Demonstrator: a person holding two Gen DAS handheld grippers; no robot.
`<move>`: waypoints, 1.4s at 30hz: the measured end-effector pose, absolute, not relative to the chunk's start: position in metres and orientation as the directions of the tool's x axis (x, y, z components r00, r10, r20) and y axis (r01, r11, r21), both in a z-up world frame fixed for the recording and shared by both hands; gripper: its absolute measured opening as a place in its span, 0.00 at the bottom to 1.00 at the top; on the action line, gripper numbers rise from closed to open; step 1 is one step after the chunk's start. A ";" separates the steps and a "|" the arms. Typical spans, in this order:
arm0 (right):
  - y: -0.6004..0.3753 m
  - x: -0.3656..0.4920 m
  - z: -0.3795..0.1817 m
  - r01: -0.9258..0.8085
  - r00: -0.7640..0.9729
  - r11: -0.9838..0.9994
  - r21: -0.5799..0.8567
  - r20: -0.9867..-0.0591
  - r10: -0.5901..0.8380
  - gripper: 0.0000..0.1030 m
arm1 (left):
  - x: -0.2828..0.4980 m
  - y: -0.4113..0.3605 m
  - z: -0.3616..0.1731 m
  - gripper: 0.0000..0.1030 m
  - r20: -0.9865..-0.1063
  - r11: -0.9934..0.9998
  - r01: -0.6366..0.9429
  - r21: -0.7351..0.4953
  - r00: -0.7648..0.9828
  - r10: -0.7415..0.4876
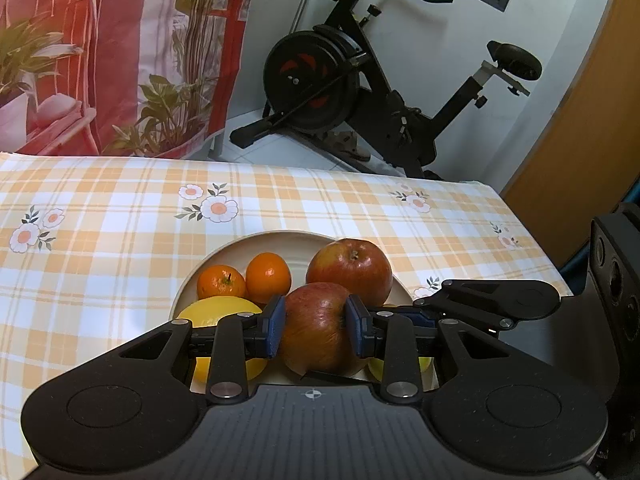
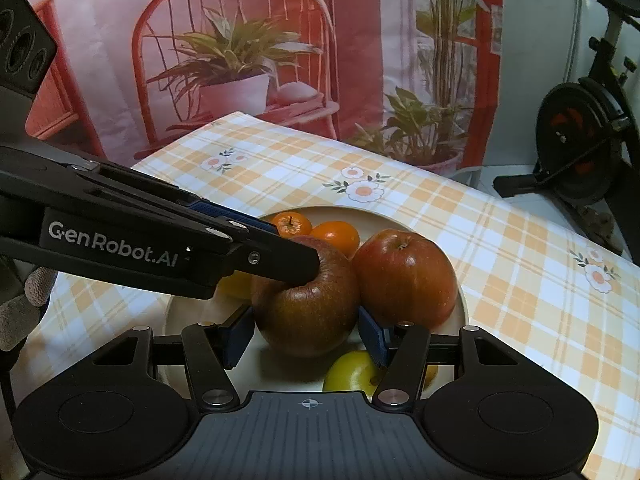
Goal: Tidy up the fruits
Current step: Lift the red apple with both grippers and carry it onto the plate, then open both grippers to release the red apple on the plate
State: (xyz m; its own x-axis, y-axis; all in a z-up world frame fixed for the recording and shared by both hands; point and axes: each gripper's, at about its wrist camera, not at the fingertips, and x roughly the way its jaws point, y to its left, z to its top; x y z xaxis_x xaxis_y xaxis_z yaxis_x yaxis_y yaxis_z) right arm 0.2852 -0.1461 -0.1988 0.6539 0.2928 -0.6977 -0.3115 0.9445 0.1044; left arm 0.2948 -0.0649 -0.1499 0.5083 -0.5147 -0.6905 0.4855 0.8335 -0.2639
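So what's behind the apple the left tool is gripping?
Behind that gripped apple sit a second apple and two oranges in the plate. Whatever lies directly beneath it is covered.

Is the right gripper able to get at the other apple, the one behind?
Probably not straight away: the near apple, clamped by the left gripper, sits between the right gripper fingers, blocking the far apple.

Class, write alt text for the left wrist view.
The left gripper clamps a red apple over a cream plate holding another apple, two oranges and yellow fruit, on a checked tablecloth.
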 end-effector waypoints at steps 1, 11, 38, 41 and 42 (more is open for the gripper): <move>-0.146 0.286 -0.199 -0.311 0.654 0.945 0.103 -0.698 0.291 0.52 | 0.295 -0.065 -0.150 0.34 -0.692 0.834 0.485 -0.262 0.508 -0.513; -0.136 0.286 -0.202 -0.318 0.661 0.948 0.023 -0.711 0.239 0.52 | 0.298 -0.066 -0.153 0.33 -0.702 0.844 0.471 -0.258 0.509 -0.499; -0.189 0.194 -0.187 -0.192 0.833 0.975 0.110 -0.507 0.221 0.53 | 0.287 -0.077 -0.150 0.35 -0.699 0.873 0.449 -0.188 0.564 -0.440; -0.201 0.179 -0.191 -0.154 0.852 0.976 0.153 -0.480 0.209 0.53 | 0.282 -0.077 -0.146 0.35 -0.687 0.879 0.440 -0.183 0.583 -0.435; -0.205 0.174 -0.192 -0.146 0.856 0.975 0.167 -0.473 0.209 0.53 | 0.280 -0.076 -0.144 0.35 -0.677 0.878 0.439 -0.190 0.589 -0.441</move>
